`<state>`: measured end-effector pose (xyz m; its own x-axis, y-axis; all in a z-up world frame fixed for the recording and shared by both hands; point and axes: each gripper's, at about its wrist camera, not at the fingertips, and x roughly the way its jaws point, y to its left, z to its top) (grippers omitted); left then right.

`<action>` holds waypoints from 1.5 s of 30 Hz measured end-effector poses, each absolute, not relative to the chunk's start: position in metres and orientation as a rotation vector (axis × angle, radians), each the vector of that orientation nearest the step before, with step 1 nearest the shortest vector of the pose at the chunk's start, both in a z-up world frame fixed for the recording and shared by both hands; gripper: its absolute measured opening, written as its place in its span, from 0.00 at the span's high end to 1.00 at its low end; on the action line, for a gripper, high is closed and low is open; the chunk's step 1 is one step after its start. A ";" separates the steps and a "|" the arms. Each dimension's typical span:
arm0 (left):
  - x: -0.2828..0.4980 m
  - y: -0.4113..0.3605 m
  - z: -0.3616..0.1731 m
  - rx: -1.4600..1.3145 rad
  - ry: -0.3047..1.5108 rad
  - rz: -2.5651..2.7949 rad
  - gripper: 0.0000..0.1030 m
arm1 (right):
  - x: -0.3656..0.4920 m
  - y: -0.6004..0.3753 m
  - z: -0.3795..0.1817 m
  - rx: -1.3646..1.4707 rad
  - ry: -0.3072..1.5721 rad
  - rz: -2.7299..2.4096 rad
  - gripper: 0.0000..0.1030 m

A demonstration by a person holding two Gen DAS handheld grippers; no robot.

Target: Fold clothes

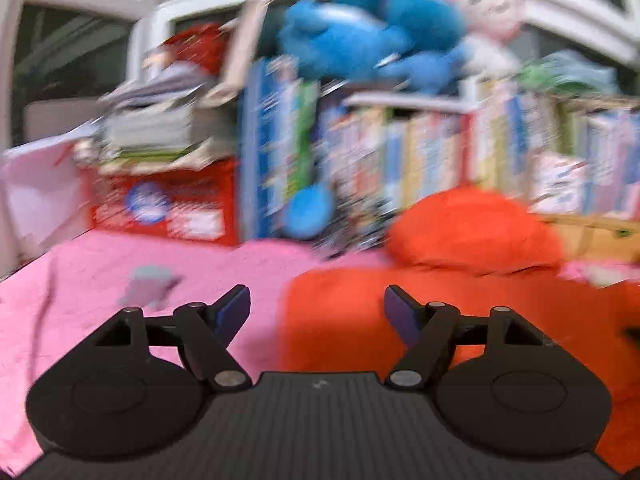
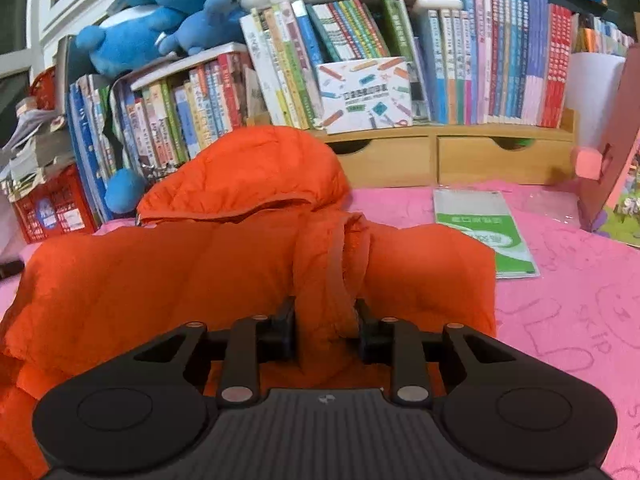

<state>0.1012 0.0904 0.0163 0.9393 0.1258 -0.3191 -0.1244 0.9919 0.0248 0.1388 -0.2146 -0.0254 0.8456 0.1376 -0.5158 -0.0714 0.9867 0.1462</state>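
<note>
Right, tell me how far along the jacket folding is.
Done: the orange jacket lies spread on the pink cover, hood toward the books; no finished fold shows. In hand: the right tongs pinch a bunched strip of the jacket. The left tongs are open and empty over the jacket's edge. Left: bringing the sides in and folding the hood down.

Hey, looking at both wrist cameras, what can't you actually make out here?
- Left wrist view: books and blue plush toy smeared by motion blur; titles unreadable.
- Left wrist view: small grey thing on the pink cloth, too blurred to identify.
- Right wrist view: orange jacket lower edge, hidden behind the right tool.
</note>
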 end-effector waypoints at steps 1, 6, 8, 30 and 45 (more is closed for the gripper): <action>0.103 0.080 0.016 0.050 0.310 0.112 0.27 | 0.140 -0.212 -0.027 0.114 0.557 0.109 0.70; 0.136 0.065 -0.012 0.144 0.381 0.118 0.27 | 0.140 -0.200 -0.028 0.002 0.556 0.065 0.60; 0.148 0.067 -0.022 0.131 0.424 0.117 0.27 | 0.135 -0.193 -0.029 -0.139 0.524 0.020 0.41; 0.170 0.074 -0.034 0.082 0.594 0.091 0.18 | 0.135 -0.049 -0.031 -0.564 0.334 0.204 0.13; 0.174 0.077 -0.037 0.080 0.619 0.118 0.09 | 0.135 -0.184 -0.041 -0.506 0.439 -0.053 0.13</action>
<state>0.1742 0.0773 -0.0366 0.8078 0.1339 -0.5740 -0.0861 0.9902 0.1098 0.1345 -0.1840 -0.0409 0.9058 -0.1556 -0.3941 -0.0582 0.8756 -0.4795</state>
